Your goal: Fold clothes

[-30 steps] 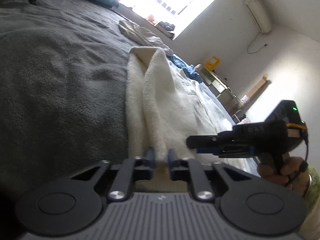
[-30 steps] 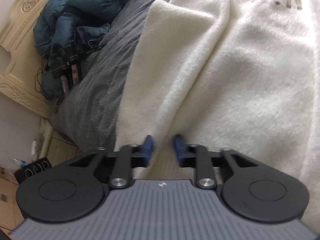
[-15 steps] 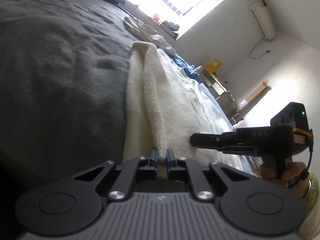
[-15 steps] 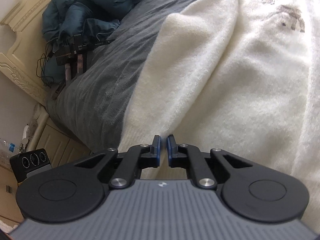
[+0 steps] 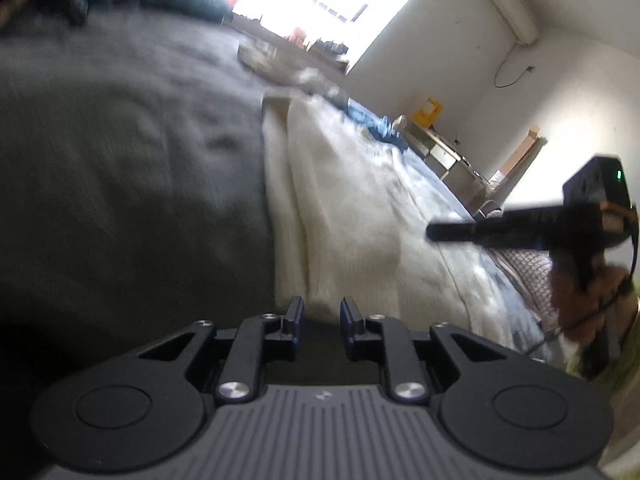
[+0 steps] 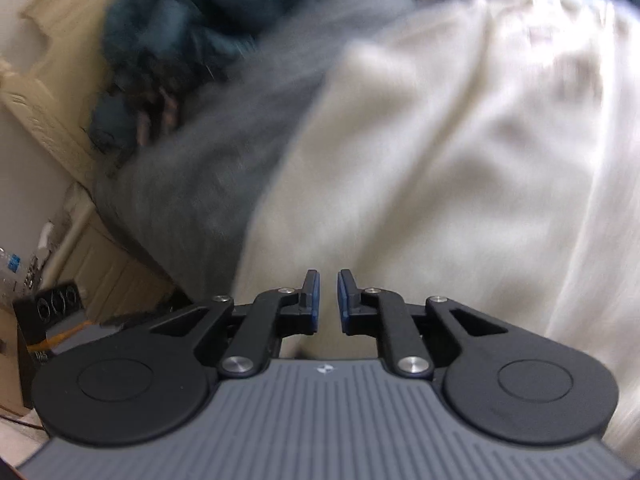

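Observation:
A cream fleece sweater [image 5: 340, 208] lies lengthwise on the grey bed cover [image 5: 140, 180], one side folded over. My left gripper [image 5: 320, 312] sits at its near hem. Its jaws are opening, and the hem edge lies at the fingertips without being pinched. In the right wrist view the sweater [image 6: 440, 160] fills most of the blurred frame. My right gripper [image 6: 328, 296] has a narrow gap with cream fabric between the pads, and its jaws are opening slightly. From the left wrist view the right gripper [image 5: 436, 234] shows side-on above the sweater, held by a hand [image 5: 580, 300].
A teal duvet [image 6: 180, 12] is bunched at the carved headboard [image 6: 44, 120]. Blue clothes [image 5: 380, 130] and a beige garment [image 5: 264, 54] lie at the far end of the bed. A black device [image 6: 52, 304] stands on the bedside cabinet beyond the bed's edge.
Both grippers closed on the sweater's hem half a second ago. Since then the left jaws have widened, and both views have shifted and blurred. The right gripper has risen above the sweater.

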A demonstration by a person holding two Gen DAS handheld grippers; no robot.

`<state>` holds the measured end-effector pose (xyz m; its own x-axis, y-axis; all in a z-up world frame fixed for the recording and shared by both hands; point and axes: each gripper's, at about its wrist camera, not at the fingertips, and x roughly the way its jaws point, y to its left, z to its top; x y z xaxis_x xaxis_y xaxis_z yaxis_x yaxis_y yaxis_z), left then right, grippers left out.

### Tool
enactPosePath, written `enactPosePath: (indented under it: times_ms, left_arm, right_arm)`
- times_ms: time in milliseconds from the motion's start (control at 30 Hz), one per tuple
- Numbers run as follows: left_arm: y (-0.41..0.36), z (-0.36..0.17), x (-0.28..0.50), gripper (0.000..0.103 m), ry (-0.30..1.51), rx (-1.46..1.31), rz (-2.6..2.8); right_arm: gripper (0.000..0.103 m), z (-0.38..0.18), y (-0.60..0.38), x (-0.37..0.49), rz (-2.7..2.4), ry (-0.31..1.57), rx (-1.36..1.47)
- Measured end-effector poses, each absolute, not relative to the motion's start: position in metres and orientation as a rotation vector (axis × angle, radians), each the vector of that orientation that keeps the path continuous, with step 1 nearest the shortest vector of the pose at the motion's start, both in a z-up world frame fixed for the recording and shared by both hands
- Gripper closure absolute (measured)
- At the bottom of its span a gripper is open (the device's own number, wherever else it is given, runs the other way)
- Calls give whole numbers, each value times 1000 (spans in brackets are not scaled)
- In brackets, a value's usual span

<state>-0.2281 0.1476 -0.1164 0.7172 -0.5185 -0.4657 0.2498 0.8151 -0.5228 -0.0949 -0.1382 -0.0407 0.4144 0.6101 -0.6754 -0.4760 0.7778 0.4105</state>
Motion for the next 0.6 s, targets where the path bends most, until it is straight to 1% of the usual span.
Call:
enactPosePath:
  times_ms: [67,167,233,267,333,367,400,500,600]
  left_arm:
    - [148,-106,-228,84,589,-421,-456]
    - [142,-92,-217,84,522,-399,-506]
    - [132,-93,-204,84,491,-386,-532]
    - [127,-96,-196,84,486,-384,-538]
    - [118,-110,-175,84,548,-382,-517]
    - [115,-117,-169,85,583,-374,-495]
    - [113,-124,-164,89,613,-369,-476]
    - [124,-132,-165,90,612,-463,-500]
    - [130,-136,-165,90,618,-512,-514]
  right_arm:
    - [93,-26,-137,-93,681,783,125]
    - [92,-29,-119,-77,651,673,62]
    - [92,-45,-106,-62,646,679,72]
    - [92,-56,-102,-57,641,714,61]
    - [92,-79,-92,-47,631,783,38]
    - [92,-84,-93,-48,631,802,30]
    - [92,-90,-94,-49,632,822,22]
    - [93,-66,-96,-44,674,808,-27]
    - [93,-44,-93,-14,646,702,-32]
